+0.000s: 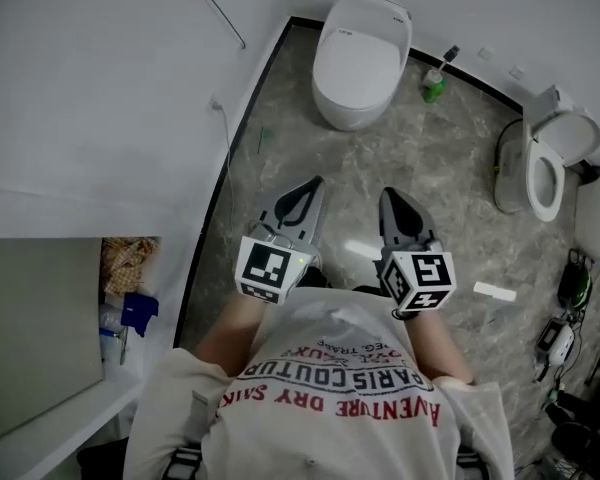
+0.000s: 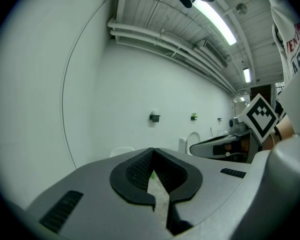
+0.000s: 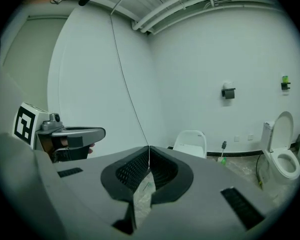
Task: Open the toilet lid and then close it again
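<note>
At the left edge of the head view, beside a grey panel (image 1: 35, 333), a narrow recess holds some light woven material (image 1: 130, 258) and a blue thing (image 1: 138, 308). What these are I cannot tell. A green bottle (image 1: 435, 90) stands on the grey stone floor (image 1: 460, 228), near the toilet (image 1: 345, 116) and close to the wall. Its content is not visible.

The toilet is white and stands in the corner ahead of the person, well apart from both grippers. Its lid (image 1: 360, 53) is down. A second toilet (image 1: 552, 163) stands farther to the right with its lid up. The inside of its bowl is too small to read.

The left gripper (image 1: 312, 184) has its jaws pressed together with nothing between them, and so has the right gripper (image 1: 390, 194). They are side by side in front of the person's chest and point toward the closed toilet.

In the left gripper view the closed toilet is only a pale shape, partly hidden behind the jaws. At the right edge of the head view, dark cables (image 1: 570, 343) and small devices are cut off and hard to make out.

The shirt (image 1: 350, 408) carries print that is upside down in the head view. It reads "PARIS COUTUR" and "AVENTURE DRY". The other words are folded or too small to read.
</note>
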{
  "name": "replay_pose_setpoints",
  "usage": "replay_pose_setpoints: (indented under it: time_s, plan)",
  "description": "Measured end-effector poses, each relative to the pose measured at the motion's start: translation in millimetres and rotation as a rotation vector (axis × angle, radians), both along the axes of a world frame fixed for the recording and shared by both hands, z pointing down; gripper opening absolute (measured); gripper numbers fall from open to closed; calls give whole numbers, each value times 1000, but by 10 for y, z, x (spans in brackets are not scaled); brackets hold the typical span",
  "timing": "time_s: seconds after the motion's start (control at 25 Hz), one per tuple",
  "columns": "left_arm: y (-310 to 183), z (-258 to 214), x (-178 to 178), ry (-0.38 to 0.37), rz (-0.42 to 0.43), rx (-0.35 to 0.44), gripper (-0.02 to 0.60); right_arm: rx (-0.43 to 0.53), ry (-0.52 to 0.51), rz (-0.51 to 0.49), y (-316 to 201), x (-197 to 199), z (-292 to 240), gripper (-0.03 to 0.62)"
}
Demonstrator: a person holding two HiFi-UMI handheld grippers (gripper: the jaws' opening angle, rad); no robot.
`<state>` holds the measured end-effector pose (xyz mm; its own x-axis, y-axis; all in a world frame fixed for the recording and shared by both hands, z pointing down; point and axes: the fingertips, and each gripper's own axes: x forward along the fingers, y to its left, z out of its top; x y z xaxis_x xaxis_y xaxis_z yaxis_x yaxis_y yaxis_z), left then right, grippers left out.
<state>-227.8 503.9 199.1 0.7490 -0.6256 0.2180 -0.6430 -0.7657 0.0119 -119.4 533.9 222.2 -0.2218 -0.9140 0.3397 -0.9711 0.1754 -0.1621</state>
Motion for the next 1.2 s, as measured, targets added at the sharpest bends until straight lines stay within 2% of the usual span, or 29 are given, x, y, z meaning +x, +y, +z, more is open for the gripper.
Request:
replay_pose_setpoints:
  time_s: [0.16, 0.32, 0.44, 0.68, 0.88, 1.04, 1.2]
  plan:
    - [-583, 112, -115, 35, -13, -57, 8, -20, -9, 17, -523, -73, 58, 15]
    - [-1060, 294, -153, 70, -38, -130, 8, -24, 53, 4, -967, -52, 165, 15]
    - [-1397, 419, -110, 81, -52, -166, 8, -33, 49, -9, -1315, 36, 254, 15]
    - [-2156, 688, 191, 40, -53, -192, 8, -61, 6, -15, -2131, 358, 567, 15]
    - [-2917, 811, 489, 95, -59, -271, 8, -90, -17, -13, -2874, 747, 887, 15]
    - [-3472, 961, 690, 62, -71, -297, 8, -131, -22, -8, -3383, 1035, 1081, 15]
    - [-3868, 1292, 844, 19, -50, -281, 8, -129, -6, -32, -3777, 1075, 1348, 15]
